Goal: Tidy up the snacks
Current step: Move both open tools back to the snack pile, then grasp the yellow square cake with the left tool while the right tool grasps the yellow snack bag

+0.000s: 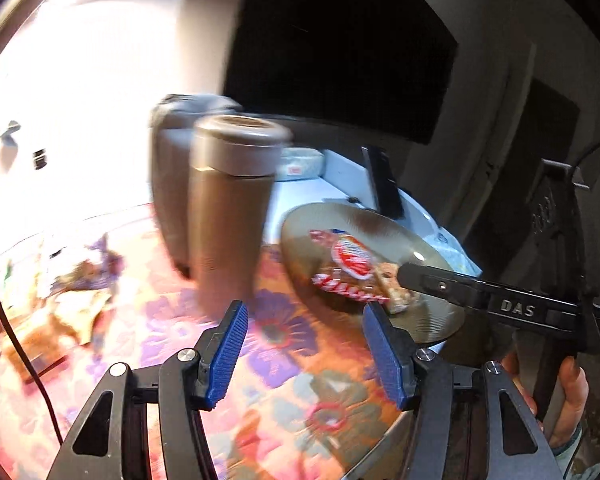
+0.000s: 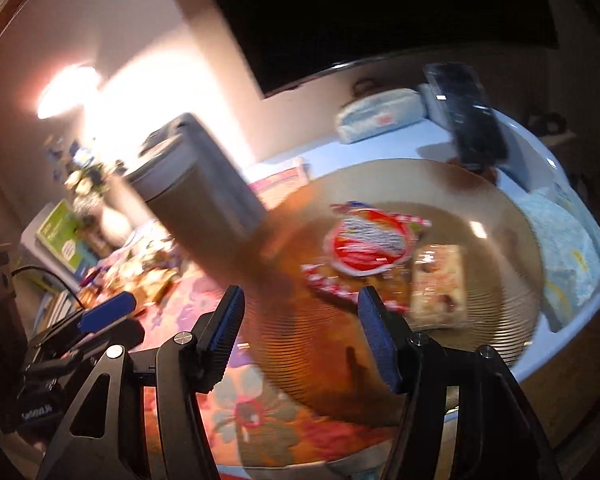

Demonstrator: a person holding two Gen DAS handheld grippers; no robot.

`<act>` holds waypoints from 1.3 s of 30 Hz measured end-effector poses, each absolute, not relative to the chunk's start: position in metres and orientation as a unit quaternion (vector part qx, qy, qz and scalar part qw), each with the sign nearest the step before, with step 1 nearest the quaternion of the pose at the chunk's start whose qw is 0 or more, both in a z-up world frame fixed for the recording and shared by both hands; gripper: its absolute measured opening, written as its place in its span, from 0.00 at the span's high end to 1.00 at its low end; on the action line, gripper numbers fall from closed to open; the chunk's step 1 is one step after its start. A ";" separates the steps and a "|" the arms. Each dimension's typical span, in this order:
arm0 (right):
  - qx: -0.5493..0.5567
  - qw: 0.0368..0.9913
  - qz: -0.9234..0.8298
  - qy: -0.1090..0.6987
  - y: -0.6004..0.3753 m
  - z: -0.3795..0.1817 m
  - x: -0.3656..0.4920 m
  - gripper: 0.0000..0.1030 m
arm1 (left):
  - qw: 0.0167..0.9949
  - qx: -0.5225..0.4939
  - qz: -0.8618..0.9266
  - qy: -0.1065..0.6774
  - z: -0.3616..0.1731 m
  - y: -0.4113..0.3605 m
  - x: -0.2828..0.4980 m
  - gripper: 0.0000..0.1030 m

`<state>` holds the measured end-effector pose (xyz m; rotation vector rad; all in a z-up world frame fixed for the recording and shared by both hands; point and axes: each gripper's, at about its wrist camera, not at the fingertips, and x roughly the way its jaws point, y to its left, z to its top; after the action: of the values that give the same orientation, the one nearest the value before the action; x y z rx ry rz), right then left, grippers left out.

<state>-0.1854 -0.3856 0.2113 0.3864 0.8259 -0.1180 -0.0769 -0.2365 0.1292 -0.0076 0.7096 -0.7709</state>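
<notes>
A gold plate (image 1: 428, 320) (image 2: 496, 308) sits on the floral tablecloth and holds a red-and-white snack packet (image 1: 350, 266) (image 2: 366, 246) and a clear-wrapped pastry bar (image 1: 396, 292) (image 2: 440, 286). My left gripper (image 1: 304, 354) is open and empty, low over the cloth just left of the plate. My right gripper (image 2: 300, 334) is open and empty, over the plate's near edge; its finger (image 1: 440, 284) reaches over the plate in the left wrist view. More loose snack wrappers (image 1: 76, 300) (image 2: 152, 280) lie at the left.
A tall metal tumbler (image 1: 228, 208) (image 2: 204, 208) stands left of the plate. A black remote (image 1: 384, 184) (image 2: 468, 120) and a light-blue pouch (image 1: 300, 162) (image 2: 380, 116) lie behind. A dark screen hangs on the wall. The left gripper shows at the left edge (image 2: 100, 316).
</notes>
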 end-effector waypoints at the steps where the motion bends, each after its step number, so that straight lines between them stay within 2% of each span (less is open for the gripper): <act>1: 0.182 0.897 -0.051 0.399 -0.378 0.211 -0.184 0.43 | 0.869 -0.011 -0.360 0.339 0.129 -0.226 -0.076 0.44; 15: 0.106 0.888 0.058 0.444 -0.251 0.194 -0.124 0.43 | 0.925 -0.092 -0.183 0.320 0.121 -0.022 -0.066 0.44; 26: 0.056 0.869 0.116 0.478 -0.172 0.157 -0.069 0.43 | 0.941 -0.101 -0.061 0.318 0.095 0.104 -0.035 0.40; 29: 0.035 0.868 0.121 0.479 -0.158 0.150 -0.055 0.43 | 0.939 -0.096 -0.047 0.326 0.086 0.125 -0.021 0.33; 31: 0.026 0.868 0.117 0.482 -0.153 0.144 -0.043 0.43 | 0.938 -0.100 -0.043 0.329 0.081 0.136 -0.010 0.22; 35: 0.033 0.863 0.101 0.494 -0.159 0.128 -0.019 0.43 | 0.934 -0.109 -0.035 0.339 0.075 0.146 0.023 0.18; 37: 0.037 0.861 0.091 0.499 -0.163 0.121 -0.009 0.43 | 0.932 -0.107 -0.024 0.347 0.071 0.147 0.043 0.09; 39: 0.036 0.860 0.075 0.503 -0.168 0.112 -0.001 0.43 | 0.931 -0.095 0.003 0.352 0.064 0.148 0.063 0.08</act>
<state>-0.0006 -0.1684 0.1120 0.0765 1.0548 0.1577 0.0630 0.1477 0.0639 -0.1942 0.7203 0.0052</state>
